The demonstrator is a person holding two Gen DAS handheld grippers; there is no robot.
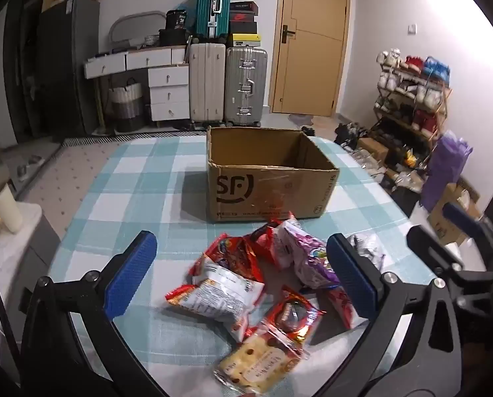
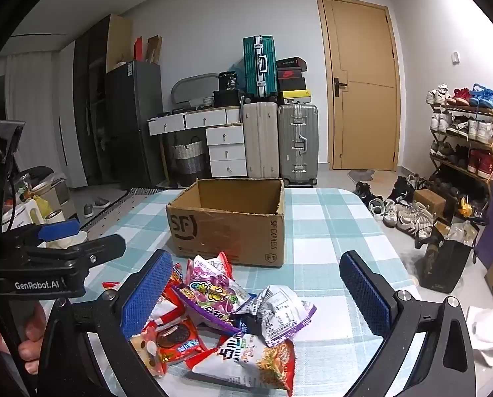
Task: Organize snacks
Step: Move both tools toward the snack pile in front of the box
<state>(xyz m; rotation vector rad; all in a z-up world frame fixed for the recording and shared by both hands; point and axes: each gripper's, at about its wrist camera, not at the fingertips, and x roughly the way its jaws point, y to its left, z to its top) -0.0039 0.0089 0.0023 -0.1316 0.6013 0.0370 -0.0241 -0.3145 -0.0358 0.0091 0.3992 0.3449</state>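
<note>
A pile of snack packets [image 1: 266, 291] lies on the checked tablecloth in front of an open, empty cardboard SF box [image 1: 266, 178]. My left gripper [image 1: 243, 274] is open and empty, held above the pile with its blue pads on either side. In the right wrist view the pile [image 2: 233, 317] lies before the box [image 2: 230, 221], with a purple packet [image 2: 213, 292] and a red noodle packet [image 2: 256, 360]. My right gripper [image 2: 256, 291] is open and empty over the pile. The left gripper [image 2: 51, 258] shows at that view's left, and the right one at the left wrist view's right edge.
The round table [image 1: 120, 178] has a blue and white checked cloth. Suitcases [image 1: 226, 82] and drawers stand by the far wall beside a door. A shoe rack [image 2: 465, 139] and loose shoes are on the right. A side counter with a cup [image 1: 5, 208] is on the left.
</note>
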